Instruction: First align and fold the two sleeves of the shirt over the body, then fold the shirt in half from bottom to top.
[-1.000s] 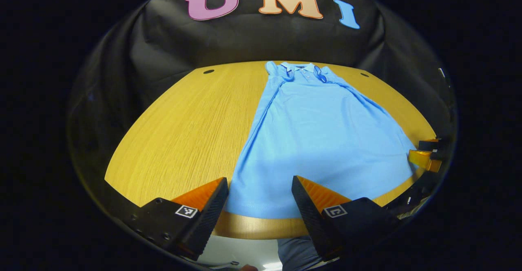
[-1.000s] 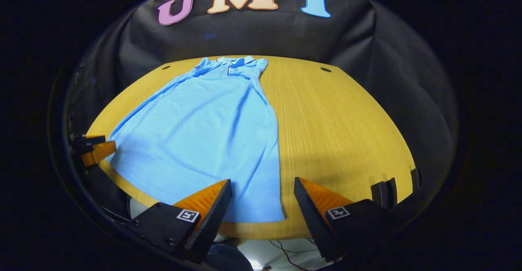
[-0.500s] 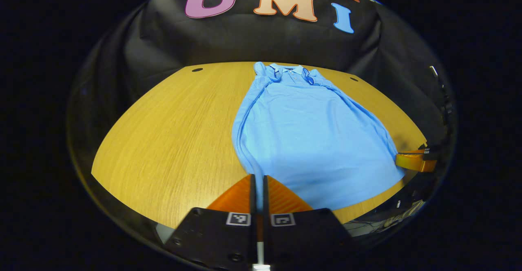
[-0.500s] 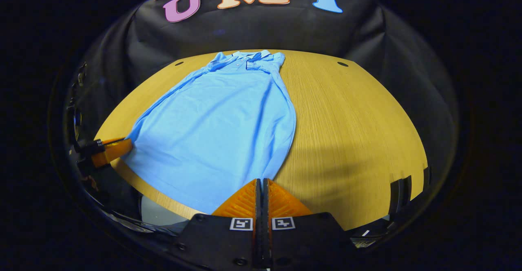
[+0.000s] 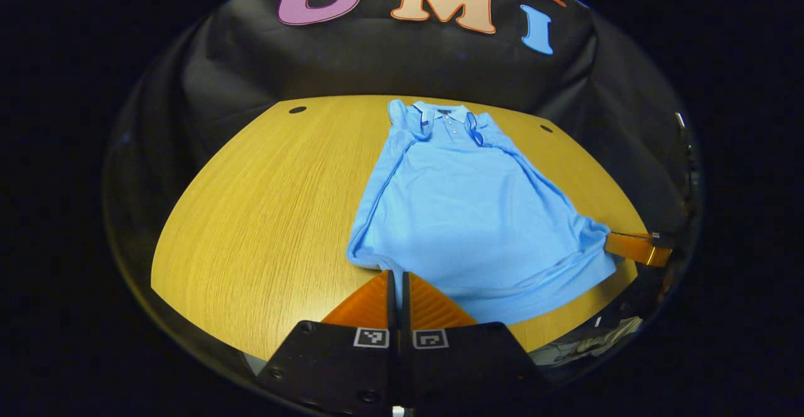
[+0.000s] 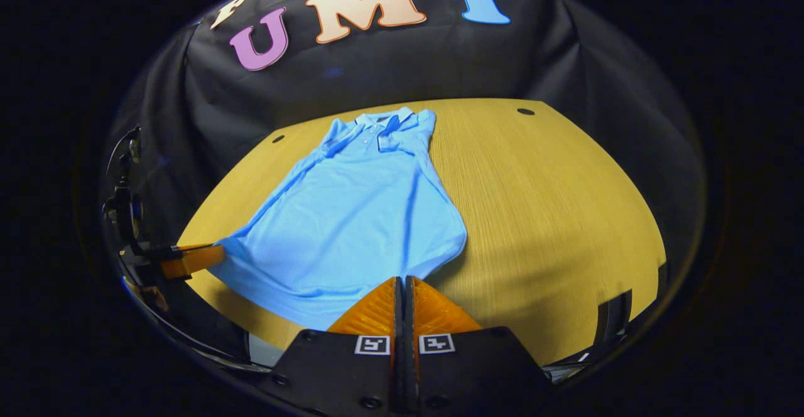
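- Left claw (image 5: 396, 274) is pressed together at the bottom of the left gripper view, pinching the near hem corner of the blue shirt (image 5: 468, 210); the cloth bunches into a small fold right at the tips.
- Right claw (image 6: 402, 279) is likewise pressed together in the right gripper view, nipping the shirt (image 6: 358, 216) at its other bottom corner, with the hem puckered beside the tips.
- The shirt lies lengthwise on the wooden counter (image 5: 264, 216), collar (image 5: 447, 115) at the far edge near the booth wall, hem toward the near edge.
- Sleeves are already tucked in along the body, so the sides run as long, fairly straight edges from collar to hem.
- Between the two pinched corners the hem sags and curves, lifted a little off the counter.
- In the left gripper view the other claw shows at far right, touching the shirt's corner there, close to the counter's near rim.
- In the right gripper view the other claw shows at far left, its tip on the shirt's corner.
- Open room: a broad bare stretch of counter (image 6: 553, 203) lies to the right of the shirt in the right gripper view, and another to its left in the left gripper view.
- Two small dark holes sit near the counter's far corners, well apart from the cloth.
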The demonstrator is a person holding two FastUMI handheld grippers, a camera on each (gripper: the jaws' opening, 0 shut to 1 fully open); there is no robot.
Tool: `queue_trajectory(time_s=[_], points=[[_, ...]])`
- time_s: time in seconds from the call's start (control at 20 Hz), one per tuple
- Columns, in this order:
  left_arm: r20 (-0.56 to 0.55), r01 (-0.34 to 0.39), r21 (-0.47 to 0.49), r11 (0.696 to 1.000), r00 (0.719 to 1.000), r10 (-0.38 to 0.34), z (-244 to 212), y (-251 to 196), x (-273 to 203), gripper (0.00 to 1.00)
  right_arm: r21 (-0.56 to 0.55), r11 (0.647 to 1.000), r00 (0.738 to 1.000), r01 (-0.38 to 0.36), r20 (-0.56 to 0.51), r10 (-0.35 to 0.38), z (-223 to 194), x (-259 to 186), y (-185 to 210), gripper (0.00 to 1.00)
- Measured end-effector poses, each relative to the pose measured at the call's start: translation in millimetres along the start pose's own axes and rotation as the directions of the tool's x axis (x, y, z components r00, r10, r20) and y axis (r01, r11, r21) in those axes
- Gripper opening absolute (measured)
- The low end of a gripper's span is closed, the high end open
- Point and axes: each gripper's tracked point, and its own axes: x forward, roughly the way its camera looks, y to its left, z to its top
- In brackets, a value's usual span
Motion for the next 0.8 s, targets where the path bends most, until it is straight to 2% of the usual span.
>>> queue_trajectory(time_s=[0.2, 0.25, 0.45, 0.8], points=[[0.033, 0.018, -0.049, 0.999, 0.999, -0.016, 47.8, 1.2, 16.3, 0.00, 0.052, 0.999, 0.997, -0.013, 0.081, 0.009, 60.9, 10.9, 5.8, 0.00], [0.046, 0.020, -0.052, 0.998, 0.999, -0.017, 59.5, 3.4, 19.8, 0.00, 0.058, 0.998, 0.995, -0.013, 0.098, 0.007, 75.4, 15.0, 5.9, 0.03], [0.086, 0.035, -0.061, 0.998, 0.996, -0.030, 108.8, 7.3, 37.3, 0.00, 0.077, 0.997, 0.986, -0.004, 0.169, -0.010, 133.7, 34.9, 2.6, 0.02], [0.162, 0.071, -0.034, 0.997, 0.985, -0.065, 198.5, 10.8, 75.5, 0.00, 0.111, 0.994, 0.966, 0.010, 0.254, -0.038, 215.3, 74.9, -0.7, 0.02]])
